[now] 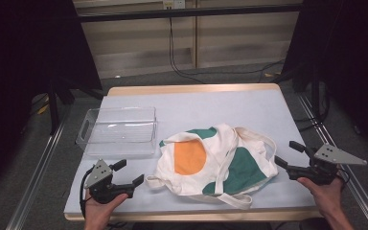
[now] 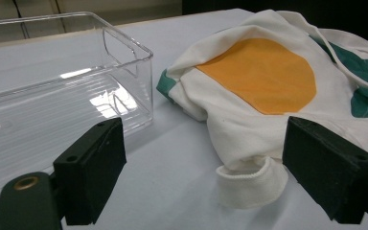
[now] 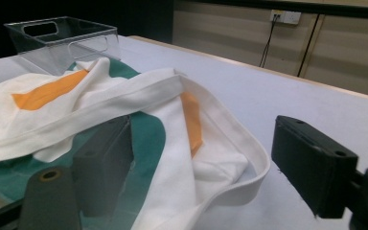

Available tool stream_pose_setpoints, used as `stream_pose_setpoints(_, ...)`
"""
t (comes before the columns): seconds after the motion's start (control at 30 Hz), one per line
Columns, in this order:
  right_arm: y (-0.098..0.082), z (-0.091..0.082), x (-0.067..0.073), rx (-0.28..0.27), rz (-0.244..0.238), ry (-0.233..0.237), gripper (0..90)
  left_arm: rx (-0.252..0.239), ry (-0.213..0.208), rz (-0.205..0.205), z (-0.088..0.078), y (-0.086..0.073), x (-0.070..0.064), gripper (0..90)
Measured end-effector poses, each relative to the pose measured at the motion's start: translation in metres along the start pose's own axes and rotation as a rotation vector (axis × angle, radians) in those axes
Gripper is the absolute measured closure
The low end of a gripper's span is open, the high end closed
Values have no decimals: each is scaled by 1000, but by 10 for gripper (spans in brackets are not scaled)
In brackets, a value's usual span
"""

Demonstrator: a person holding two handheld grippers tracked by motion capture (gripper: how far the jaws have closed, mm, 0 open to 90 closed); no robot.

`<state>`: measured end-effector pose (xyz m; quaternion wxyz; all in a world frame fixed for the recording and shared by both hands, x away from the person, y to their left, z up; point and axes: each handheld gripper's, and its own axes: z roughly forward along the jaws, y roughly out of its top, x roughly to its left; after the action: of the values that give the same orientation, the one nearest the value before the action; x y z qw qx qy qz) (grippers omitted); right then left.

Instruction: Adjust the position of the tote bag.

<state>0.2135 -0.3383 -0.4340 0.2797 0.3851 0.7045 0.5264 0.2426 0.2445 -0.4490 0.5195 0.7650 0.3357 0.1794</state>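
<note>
A cream cloth bag (image 1: 215,160) with an orange circle and green patches lies crumpled at the table's near middle, its straps trailing toward the front edge. My left gripper (image 1: 127,174) stands open just left of it, jaws pointing at a folded strap end (image 2: 249,184) that lies on the table between and beyond the jaws, untouched. The orange patch (image 2: 263,74) shows ahead. My right gripper (image 1: 288,154) is open at the bag's right edge. In the right gripper view the bag's rim and strap (image 3: 230,191) lie between the spread jaws, not pinched.
A clear plastic bin (image 1: 117,130) stands empty on the table's left, behind my left gripper; its near wall (image 2: 124,81) is close to my left jaw. The white table top (image 1: 249,105) reaches back to a wooden edge. Cables hang beyond the table.
</note>
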Motion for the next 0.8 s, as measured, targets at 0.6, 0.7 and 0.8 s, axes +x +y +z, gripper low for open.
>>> stream_pose_setpoints(0.6, -2, 17, 31, 130, -34, 271, 526, 79, -115, 21, 11, 5, -20, 322)
stream_pose_setpoints(0.7, -3, 21, 36, 155, -39, 299, 578, 92, -131, 26, 11, 6, -26, 355)
stream_pose_setpoints(0.8, -3, 26, 42, 180, -47, 333, 613, 102, -133, 13, 12, 6, -30, 380)
